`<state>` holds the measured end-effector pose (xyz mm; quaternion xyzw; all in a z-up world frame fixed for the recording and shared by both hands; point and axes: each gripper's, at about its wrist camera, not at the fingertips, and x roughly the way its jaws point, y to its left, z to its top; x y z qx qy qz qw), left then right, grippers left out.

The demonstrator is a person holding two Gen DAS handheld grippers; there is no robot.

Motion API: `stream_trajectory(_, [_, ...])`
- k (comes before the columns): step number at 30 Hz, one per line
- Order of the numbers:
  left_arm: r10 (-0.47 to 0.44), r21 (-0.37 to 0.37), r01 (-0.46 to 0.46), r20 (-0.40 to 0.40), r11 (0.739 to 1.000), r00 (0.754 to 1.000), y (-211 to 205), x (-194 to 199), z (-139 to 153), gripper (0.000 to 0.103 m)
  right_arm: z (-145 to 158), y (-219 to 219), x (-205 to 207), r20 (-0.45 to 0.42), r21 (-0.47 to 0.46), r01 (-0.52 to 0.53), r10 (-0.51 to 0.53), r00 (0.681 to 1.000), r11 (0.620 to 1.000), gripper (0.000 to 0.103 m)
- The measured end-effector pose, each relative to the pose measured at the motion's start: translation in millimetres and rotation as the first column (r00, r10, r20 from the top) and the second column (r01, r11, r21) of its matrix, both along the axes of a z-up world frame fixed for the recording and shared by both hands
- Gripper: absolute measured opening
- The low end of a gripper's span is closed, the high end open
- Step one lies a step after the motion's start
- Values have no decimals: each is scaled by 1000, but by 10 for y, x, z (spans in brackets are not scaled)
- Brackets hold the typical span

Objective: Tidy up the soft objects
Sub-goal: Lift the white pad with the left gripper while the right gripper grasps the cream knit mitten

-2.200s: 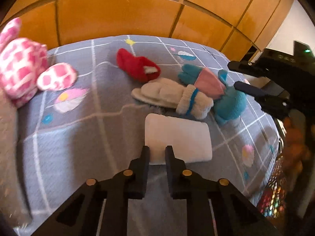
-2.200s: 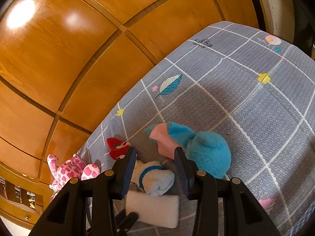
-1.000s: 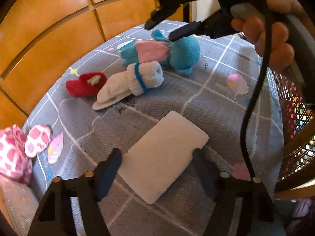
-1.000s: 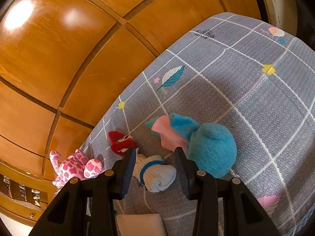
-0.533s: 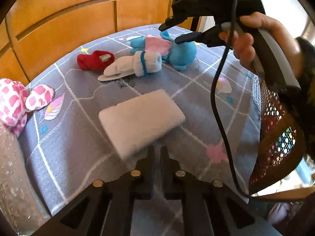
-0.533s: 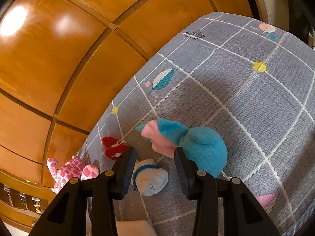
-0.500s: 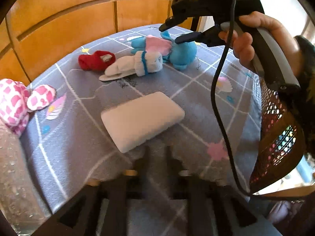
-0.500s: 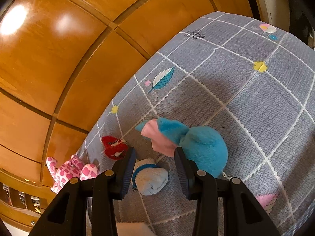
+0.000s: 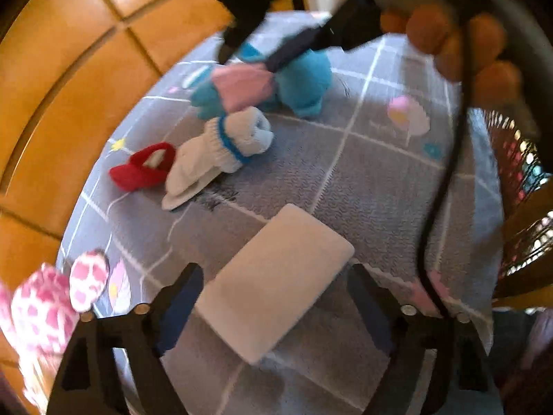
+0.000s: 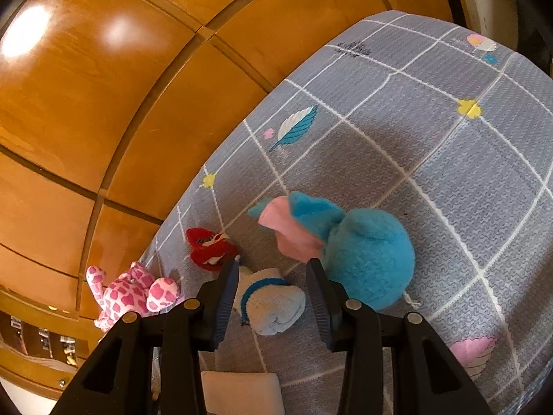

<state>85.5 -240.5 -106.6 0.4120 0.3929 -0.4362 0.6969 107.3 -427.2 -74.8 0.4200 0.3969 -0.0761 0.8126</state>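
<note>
Five soft things sit on the bed (image 9: 380,186), biggest being the blue plush (image 9: 304,79) at upper centre. Left gripper (image 9: 276,307) jaws have just been opening and now straddle the white folded cloth (image 9: 276,283) at lower centre without pinching it. Closing off-centre could just crumple one corner. Right gripper (image 10: 273,297) hovers half-open, holding nothing, over the rolled sock (image 10: 273,307).

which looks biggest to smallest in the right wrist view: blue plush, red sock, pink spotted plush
1. blue plush
2. pink spotted plush
3. red sock

The last two look close in size, and both lie farther from the camera.
</note>
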Motion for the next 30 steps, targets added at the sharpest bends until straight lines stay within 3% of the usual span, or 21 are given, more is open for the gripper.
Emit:
stream_trajectory(4, [-51, 62, 53, -31, 997, 998, -160, 27, -160, 91, 7, 40, 32, 7, 10, -32, 32, 999, 999, 40])
stream_trajectory(5, [-45, 42, 47, -51, 998, 998, -159, 55, -152, 89, 6, 51, 42, 6, 13, -40, 40, 999, 999, 40])
stream_trajectory(6, [-29, 26, 31, -86, 999, 996, -148, 88, -135, 77, 7, 59, 48, 6, 14, -46, 46, 999, 999, 40])
stream_trajectory(7, [-13, 11, 15, -108, 1000, 994, -137, 113, -120, 74, 9, 68, 49, 7, 14, -49, 49, 999, 999, 40])
stream_trajectory(13, [68, -103, -85, -156, 991, 985, 219, 36, 48, 68, 32, 61, 42, 16, 8, -43, 43, 999, 999, 40])
stream_trajectory(17, [186, -226, -226, -185, 947, 965, 627, -62, 245, 68, 60, 89, 57, 14, -15, -55, 55, 998, 998, 40])
stream_trajectory(22, [237, -331, -298, -214, 895, 948, 972, -253, 485, 69, 95, 267, 187, -18, -85, -152, 151, 988, 985, 40])
stream_trajectory(25, [267, -375, -336, -226, 864, 937, 1183, -397, 594, 69, 125, 491, 370, -72, -164, -277, 268, 961, 947, 40])
stream_trajectory(27, [282, -402, -364, -250, 840, 926, 1294, -471, 646, 69, 118, 707, 476, -136, -256, -362, 338, 931, 896, 44])
stream_trajectory(28, [290, -416, -376, -256, 828, 922, 1365, -517, 675, 70, 111, 805, 525, -169, -302, -402, 367, 915, 864, 45])
stream_trajectory(30, [305, -440, -399, -270, 805, 913, 1476, -589, 733, 70, 84, 1008, 628, -265, -437, -474, 394, 880, 765, 49])
